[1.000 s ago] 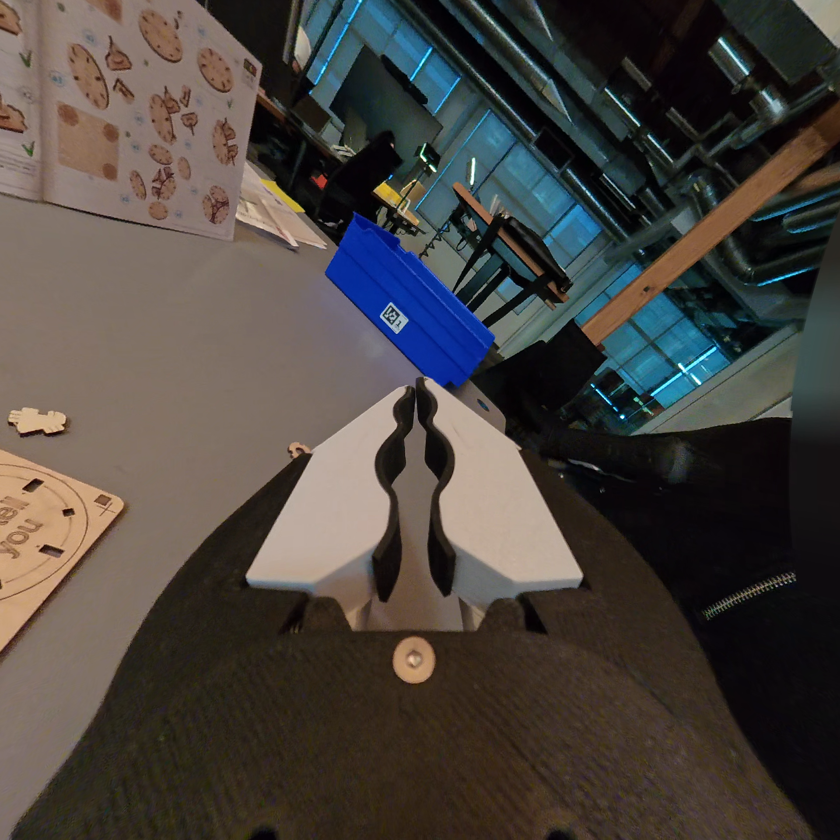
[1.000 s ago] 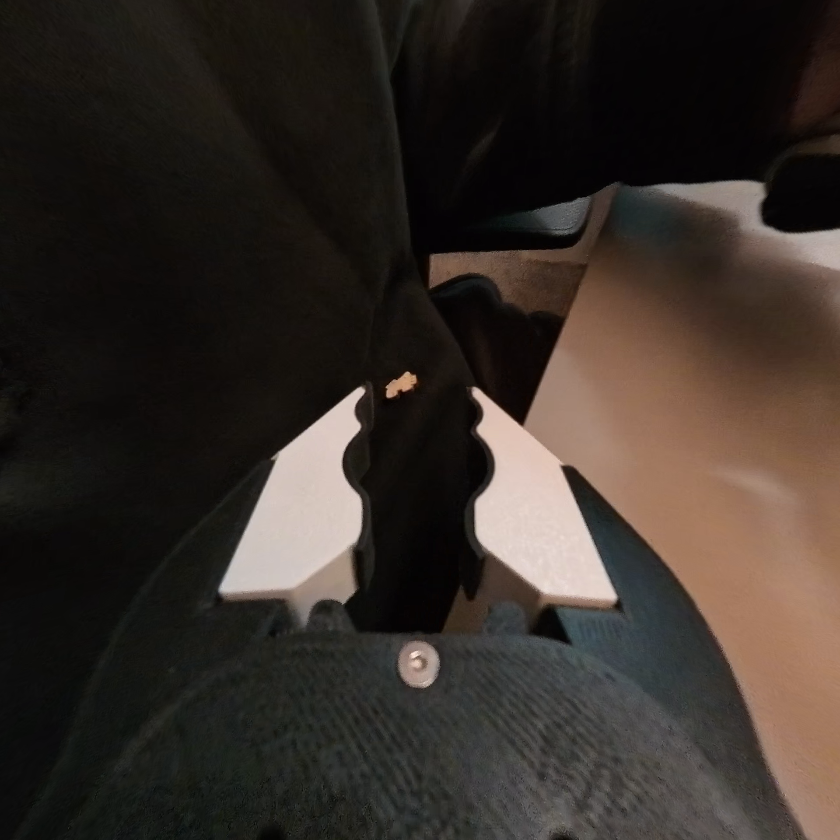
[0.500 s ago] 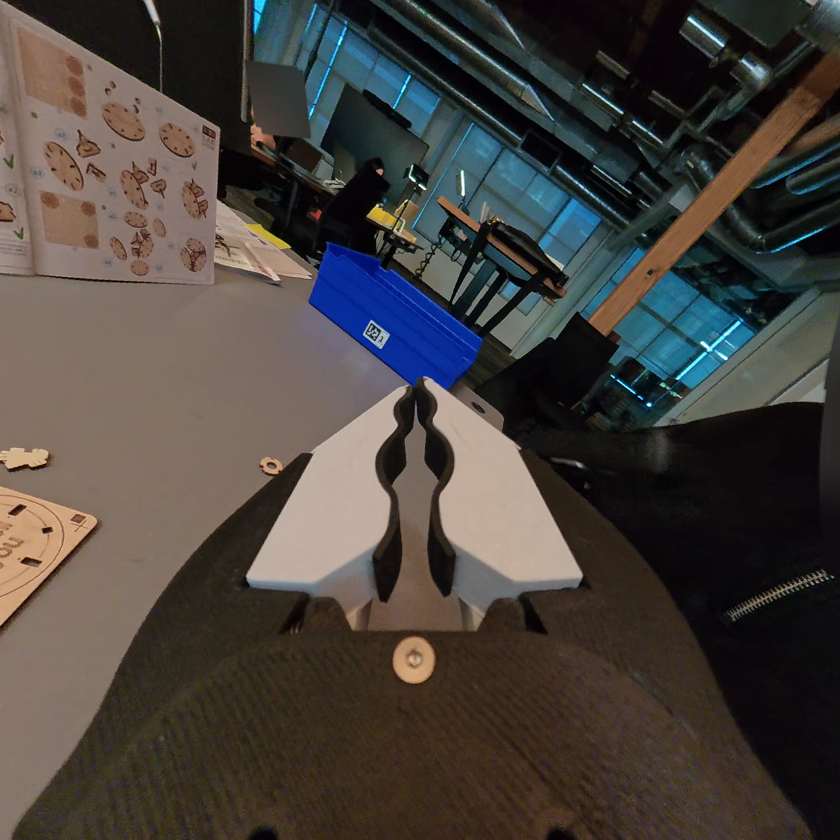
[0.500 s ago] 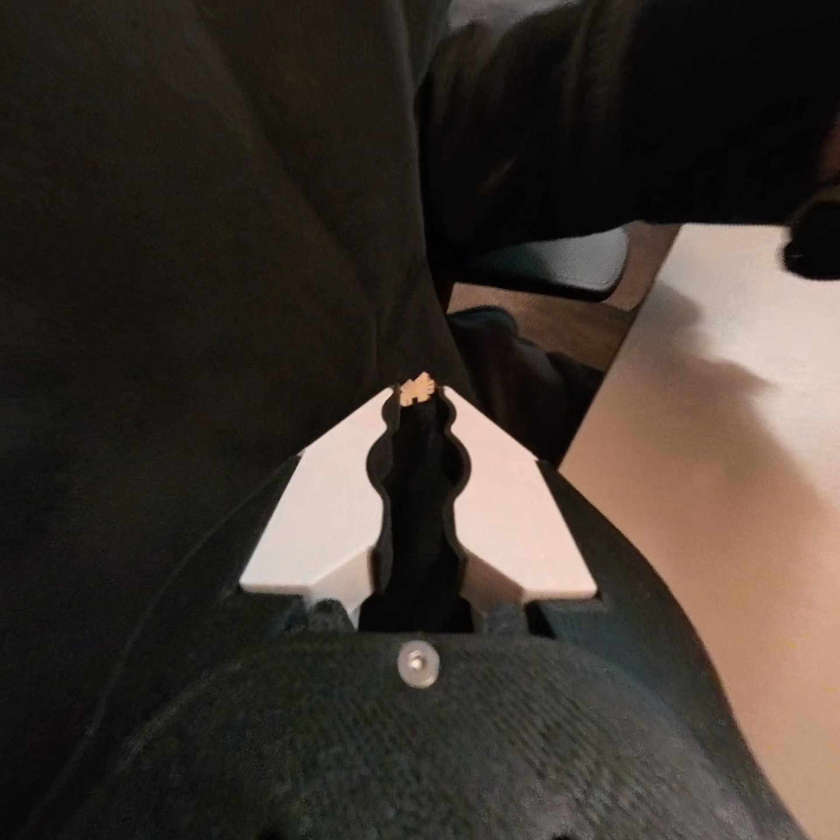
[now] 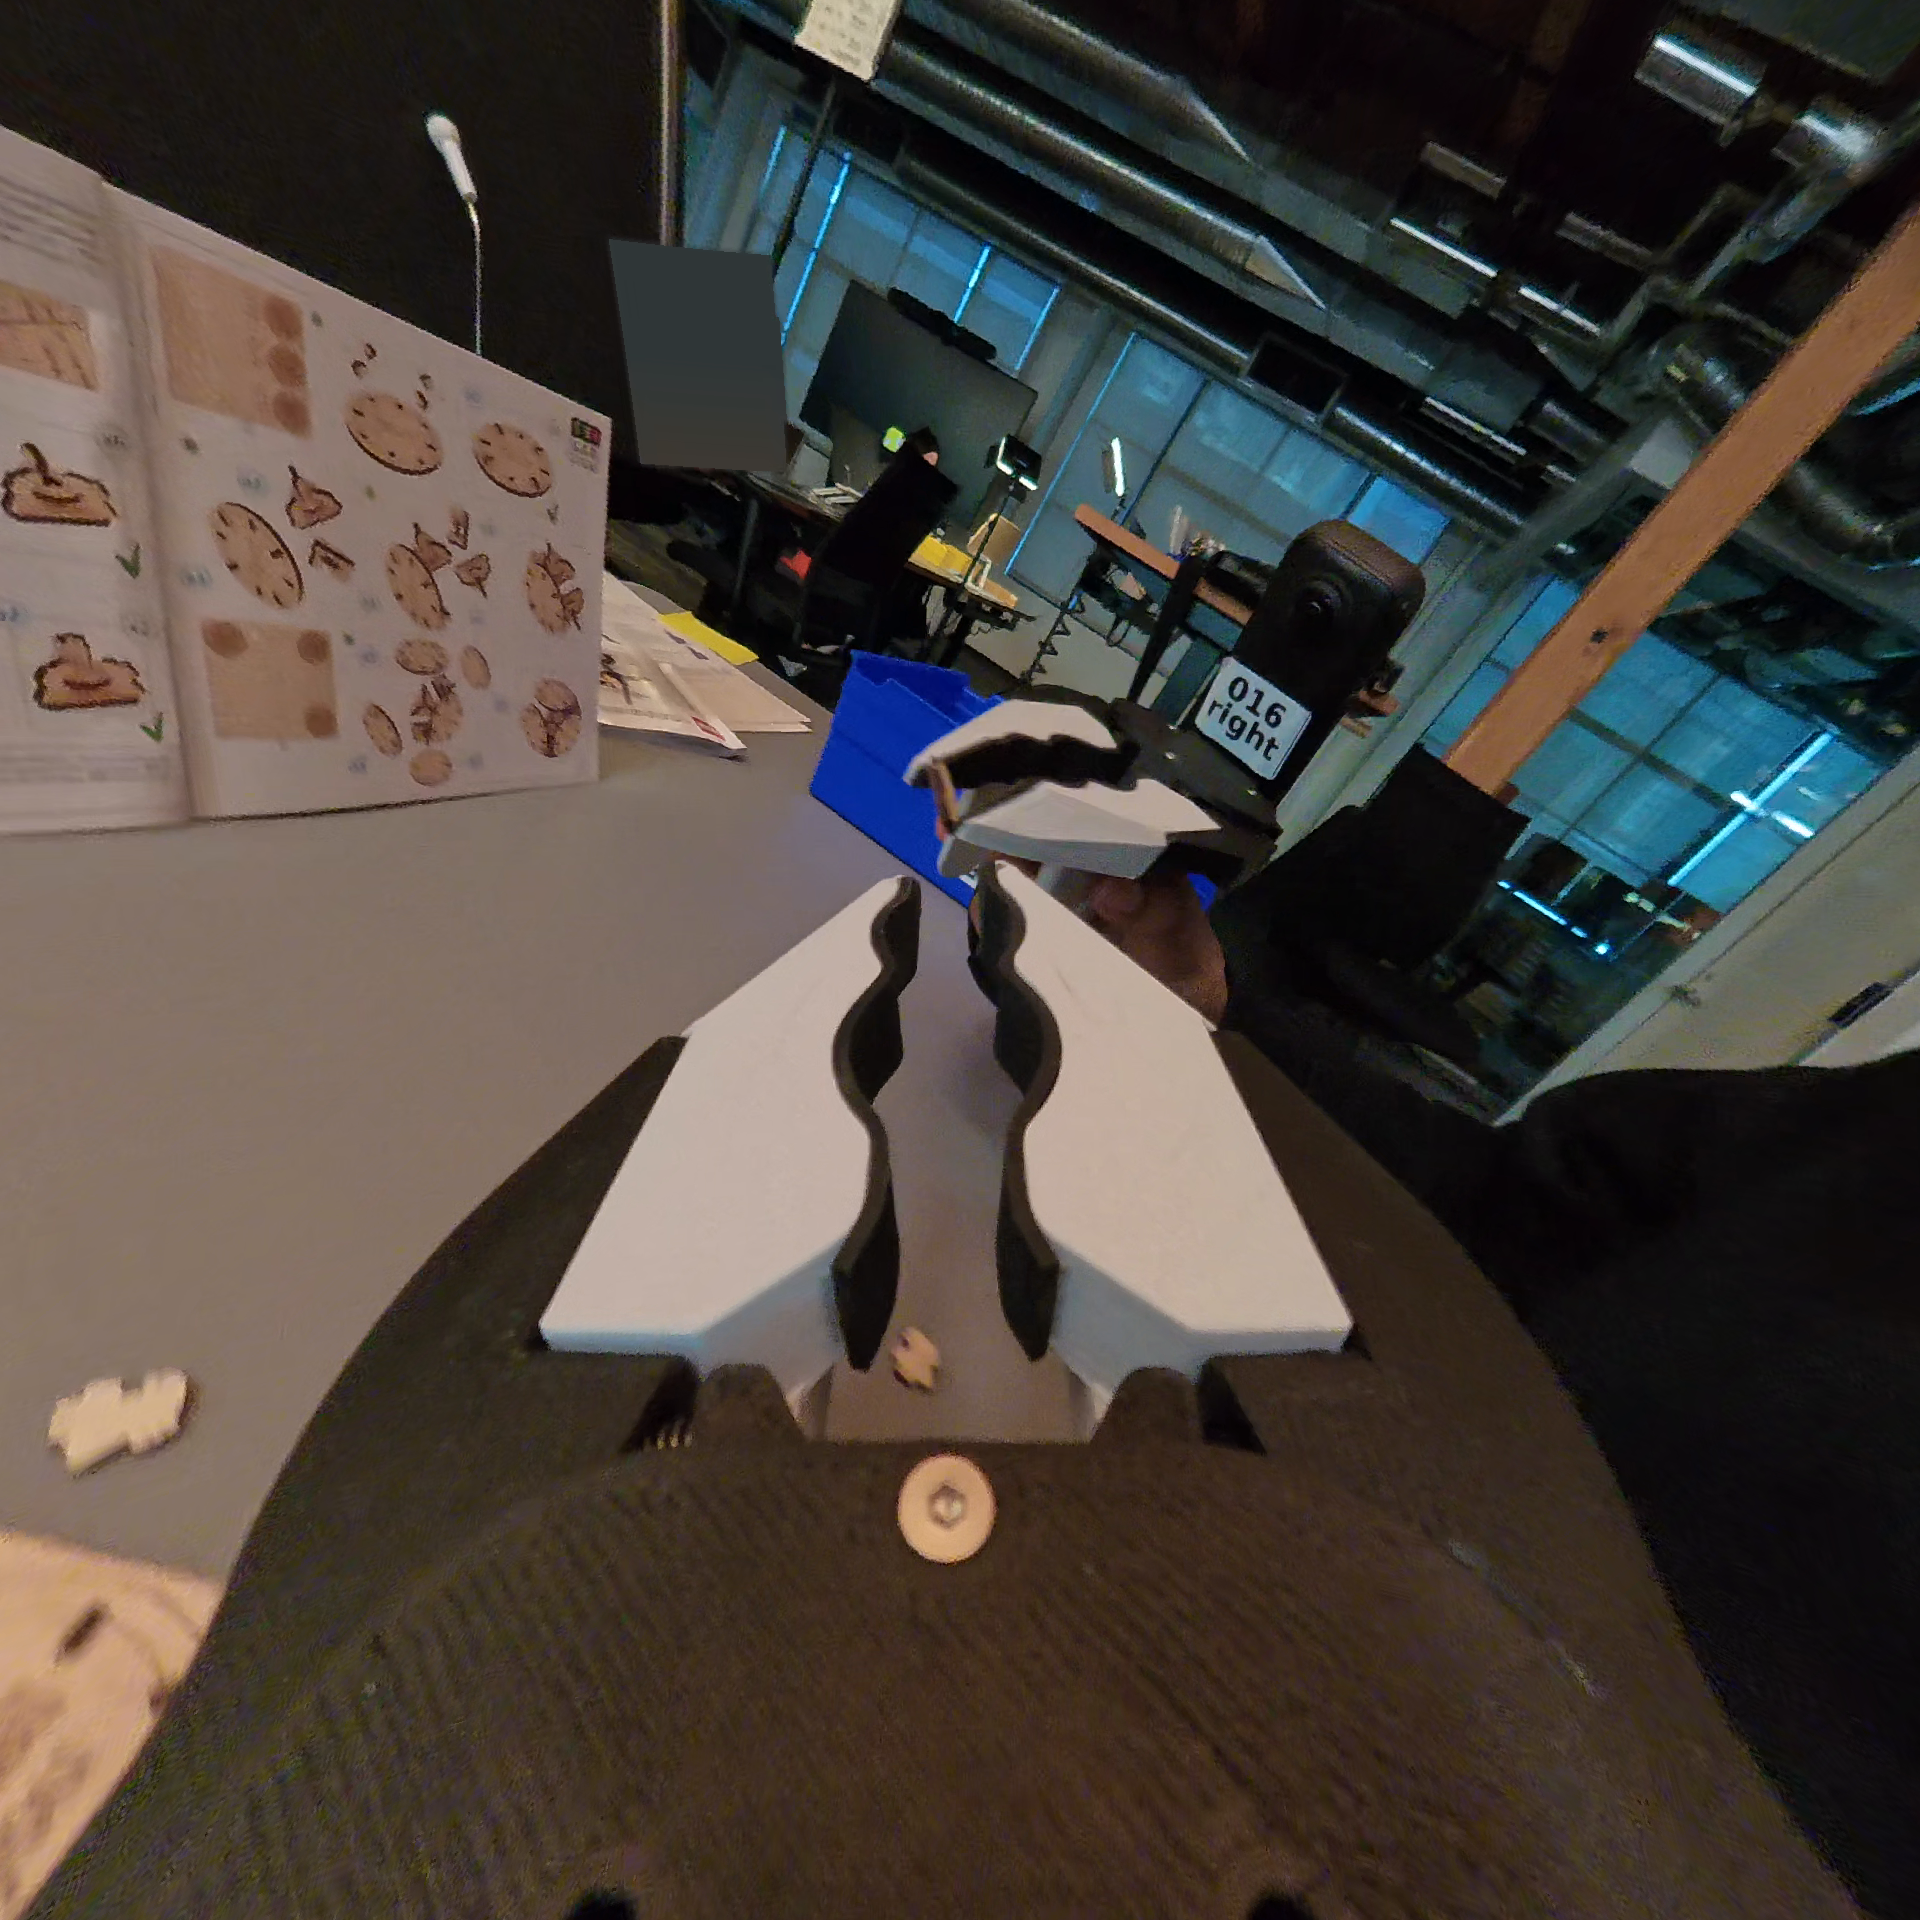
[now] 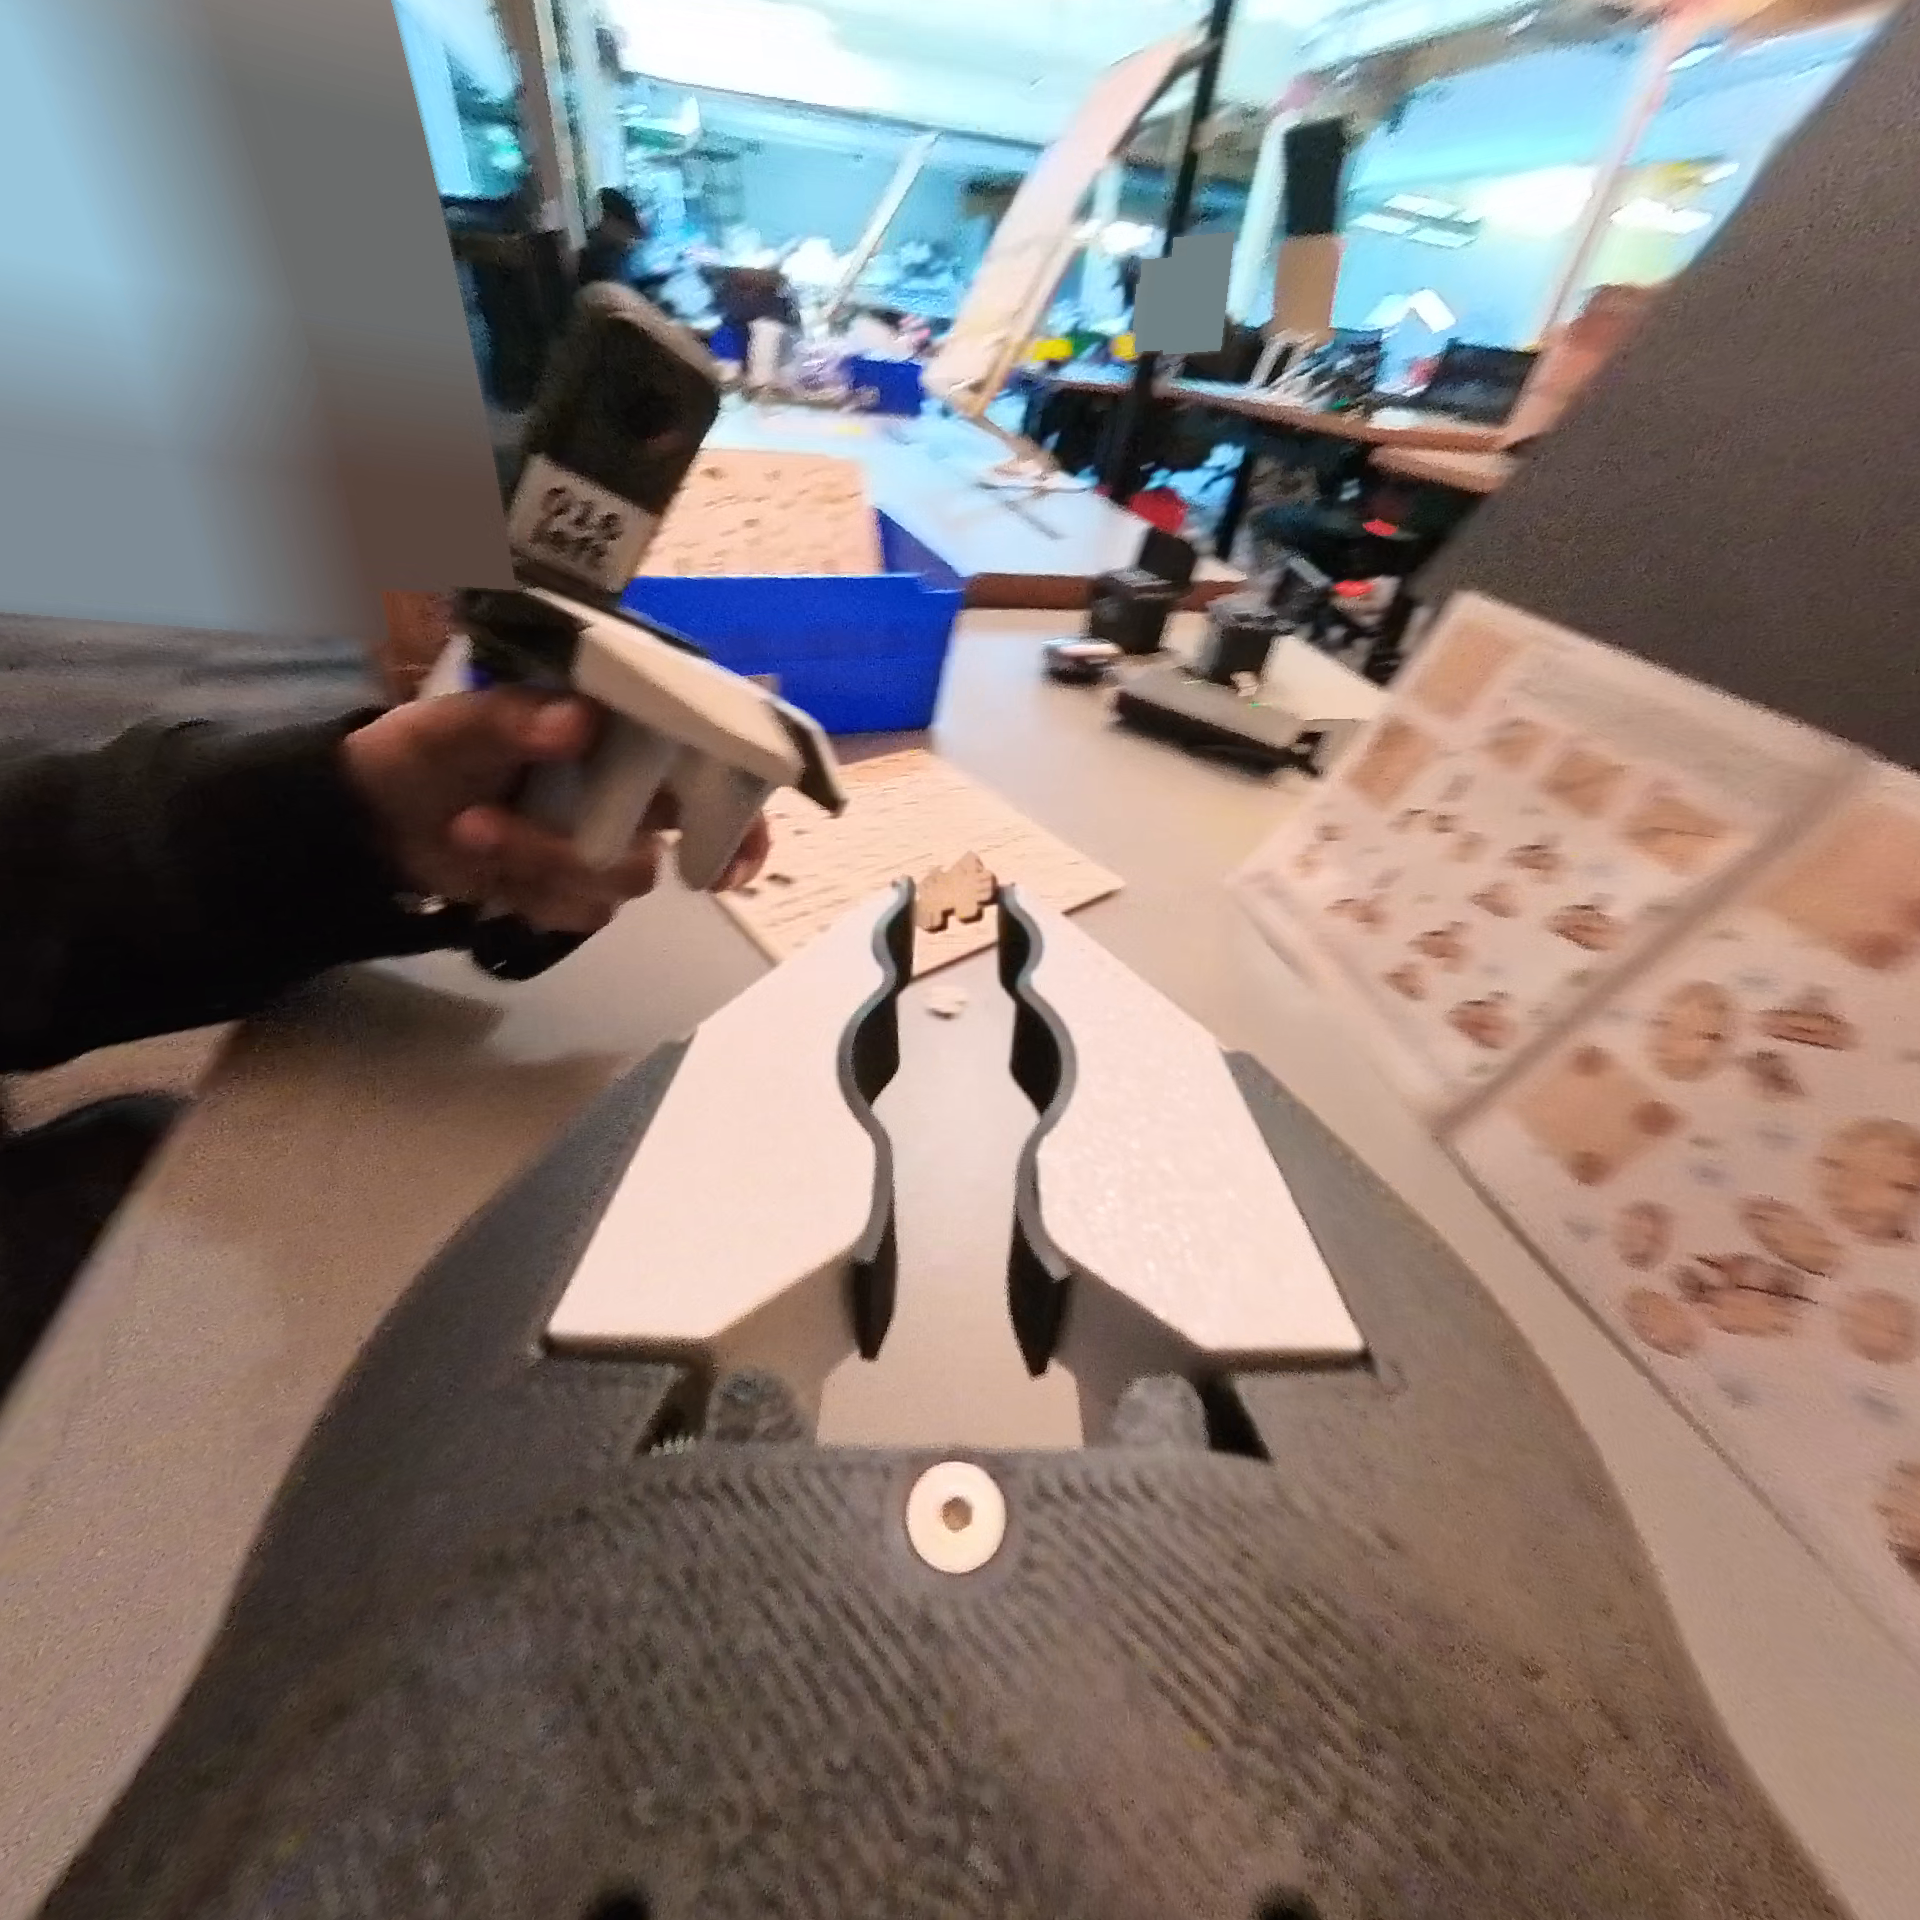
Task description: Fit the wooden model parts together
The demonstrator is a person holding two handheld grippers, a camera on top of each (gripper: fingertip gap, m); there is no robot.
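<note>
Right tongs [image 6: 954, 902] gripping small wooden piece [image 6: 956, 896] at fingertips, above grey table [image 6: 1164, 831]. Left tongs [image 5: 945, 894] slightly parted, bare, just below right tongs.

Each gripper [image 5: 943, 894] [image 6: 951, 902] was built with two pale grey wedge-shaped fingers [image 5: 758, 1122] lined with wavy black pads [image 6: 878, 1049]. Behind the fingers, a black ribbed housing [image 5: 935, 1714] was fixed with a single silver screw [image 6: 955, 1514]. A black camera [image 5: 1330, 613] bearing a white label was mounted atop the right gripper. Black sleeves [image 6: 177, 842] were worn.
</note>
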